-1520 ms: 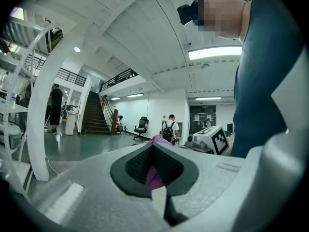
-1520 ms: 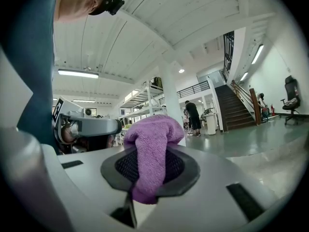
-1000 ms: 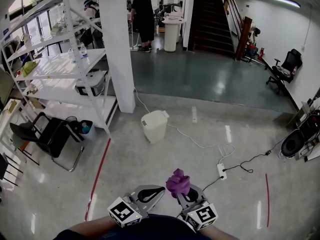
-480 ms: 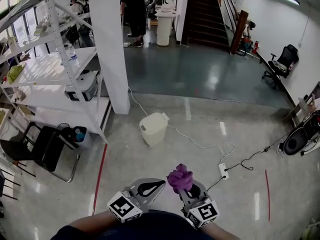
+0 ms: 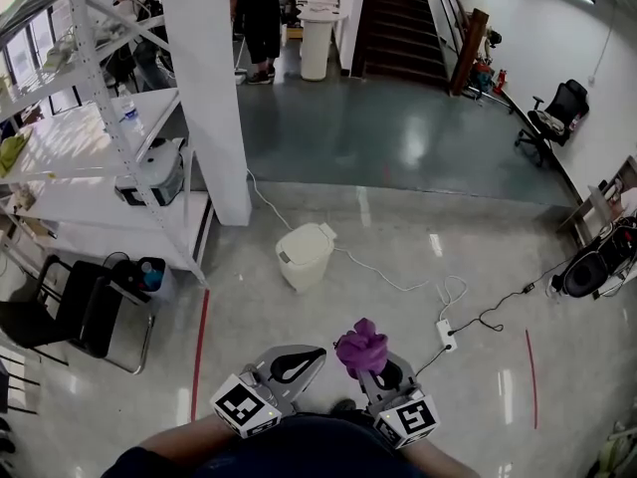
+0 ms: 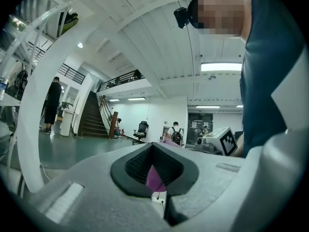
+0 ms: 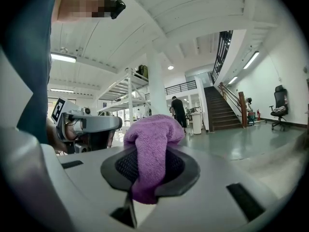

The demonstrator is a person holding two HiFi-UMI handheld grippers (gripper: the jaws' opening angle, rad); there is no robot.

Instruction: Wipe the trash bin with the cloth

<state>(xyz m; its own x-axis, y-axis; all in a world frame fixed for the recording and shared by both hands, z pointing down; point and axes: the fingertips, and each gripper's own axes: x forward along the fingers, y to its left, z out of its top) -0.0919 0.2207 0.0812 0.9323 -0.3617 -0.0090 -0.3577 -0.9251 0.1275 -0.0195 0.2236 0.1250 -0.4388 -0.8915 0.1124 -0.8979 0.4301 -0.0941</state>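
Right tool (image 5: 384,374) is clenched on the purple cloth (image 5: 361,347), a bunched wad poking up past the jaw tips. Both sit well short of the trash bin (image 5: 304,255), on the person's side of it. Left tool (image 5: 299,361) hangs just beside its partner, equally far from the bin, jaws pressed together with nothing gripped. The bin stands upright on the floor (image 5: 299,317), lid down, untouched. A white pillar (image 5: 204,88) rises beyond the bin to its left. A cable (image 5: 383,282) snakes from the bin's right side to a power strip (image 5: 445,335). Left of the bin stand a shelf rack (image 5: 100,177) and a black chair (image 5: 70,307).
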